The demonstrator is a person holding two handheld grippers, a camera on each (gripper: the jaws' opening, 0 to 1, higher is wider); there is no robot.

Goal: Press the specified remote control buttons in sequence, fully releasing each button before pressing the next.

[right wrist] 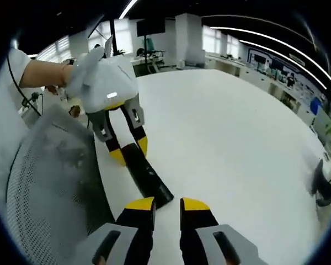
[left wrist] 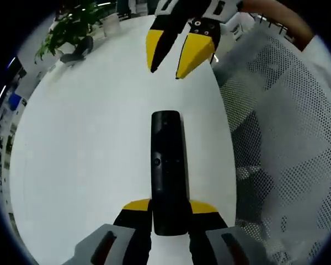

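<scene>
A black remote (left wrist: 168, 165) lies lengthwise over the white table (left wrist: 88, 138), its near end clamped in my left gripper (left wrist: 170, 208). My right gripper (left wrist: 165, 72) comes in from the top of the left gripper view. Its yellow tips are a little apart and hang above the table beyond the remote's far end, clear of it. In the right gripper view my right gripper (right wrist: 167, 203) shows a narrow gap with nothing in it. The remote (right wrist: 148, 176) ends just left of it, held by my left gripper (right wrist: 130, 150), which a person's hand (right wrist: 55, 74) carries.
A grey mesh chair back (left wrist: 287, 138) (right wrist: 49, 182) stands close along one table edge. A potted plant (left wrist: 71, 27) and a dark object (left wrist: 80, 51) (right wrist: 320, 187) sit at the table's far side. Office desks lie beyond.
</scene>
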